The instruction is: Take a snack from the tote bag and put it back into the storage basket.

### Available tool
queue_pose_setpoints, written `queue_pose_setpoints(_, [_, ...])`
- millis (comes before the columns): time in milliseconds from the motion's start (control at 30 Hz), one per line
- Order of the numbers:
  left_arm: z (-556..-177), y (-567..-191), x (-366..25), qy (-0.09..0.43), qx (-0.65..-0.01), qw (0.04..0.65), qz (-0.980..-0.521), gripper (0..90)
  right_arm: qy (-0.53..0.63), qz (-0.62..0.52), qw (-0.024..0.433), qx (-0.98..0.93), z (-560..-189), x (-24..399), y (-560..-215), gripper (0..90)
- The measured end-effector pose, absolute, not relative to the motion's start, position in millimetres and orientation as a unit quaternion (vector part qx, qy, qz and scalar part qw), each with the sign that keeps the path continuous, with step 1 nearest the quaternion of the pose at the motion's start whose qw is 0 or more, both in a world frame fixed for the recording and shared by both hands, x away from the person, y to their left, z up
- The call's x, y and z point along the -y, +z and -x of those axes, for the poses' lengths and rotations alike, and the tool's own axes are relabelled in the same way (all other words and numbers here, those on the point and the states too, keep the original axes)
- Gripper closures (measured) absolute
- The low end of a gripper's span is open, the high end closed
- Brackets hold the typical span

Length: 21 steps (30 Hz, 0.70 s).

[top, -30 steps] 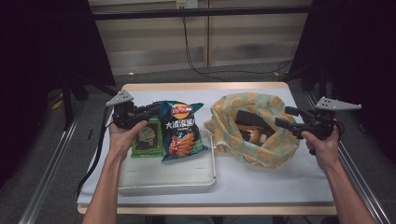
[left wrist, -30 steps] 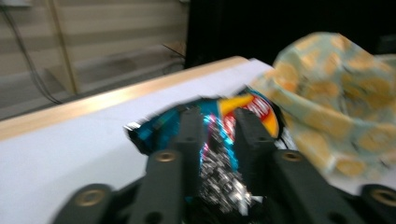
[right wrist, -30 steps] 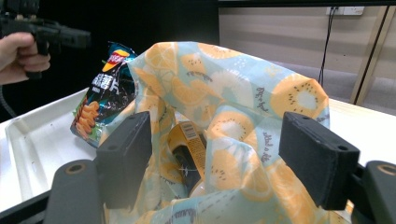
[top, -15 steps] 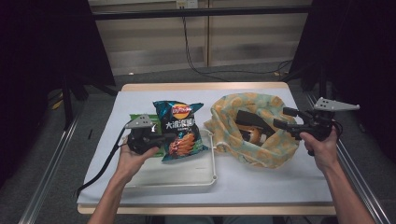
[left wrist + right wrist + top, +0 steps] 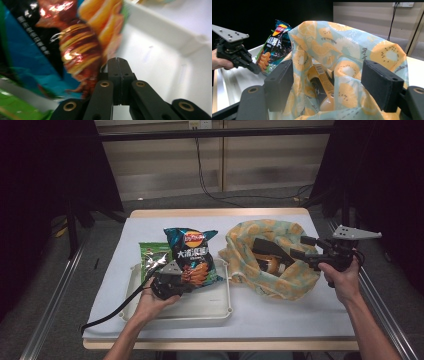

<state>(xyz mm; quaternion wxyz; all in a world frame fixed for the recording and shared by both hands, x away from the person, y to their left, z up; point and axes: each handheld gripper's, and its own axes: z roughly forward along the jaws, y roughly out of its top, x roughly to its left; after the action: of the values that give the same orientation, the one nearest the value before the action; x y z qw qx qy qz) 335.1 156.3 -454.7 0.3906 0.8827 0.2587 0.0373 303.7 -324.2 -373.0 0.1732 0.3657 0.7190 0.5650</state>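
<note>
**Left gripper closed at chip bag; right gripper spread at cloth bag**

The chip bag (image 5: 192, 257) leans over the back rim of the white tray (image 5: 210, 307), beside a green packet (image 5: 152, 257). In the left gripper view the chip bag is blurred and cut off at the frame edges; whether its lower edge is pinched cannot be told. The left gripper (image 5: 119, 65) has its jaws fully together, having just been closing, tips at the bag's lower corner over the tray floor. The left hand (image 5: 150, 302) lies low over the tray, forearm entering from the bottom.

The right gripper (image 5: 328, 83) stands wide, jaws outside the cloth bag (image 5: 272, 262) rim; contact cannot be confirmed. A bottle (image 5: 323, 87) inside is partly hidden by fabric. The right hand (image 5: 342, 280) holds level at the table's right edge.
</note>
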Motion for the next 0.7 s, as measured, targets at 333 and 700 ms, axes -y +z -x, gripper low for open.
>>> queue_pose_setpoints(333, [-350,-455,-159,0.024,-0.285,0.373,-0.883,90.0,0.564,-0.366,0.174,-0.720,-304,324,-373,25.5])
queue_pose_setpoints(700, [-358,-455,-156,0.035,-0.290,0.367,-0.883,90.0,0.560,-0.364,0.174,-0.723,-304,322,-374,25.6])
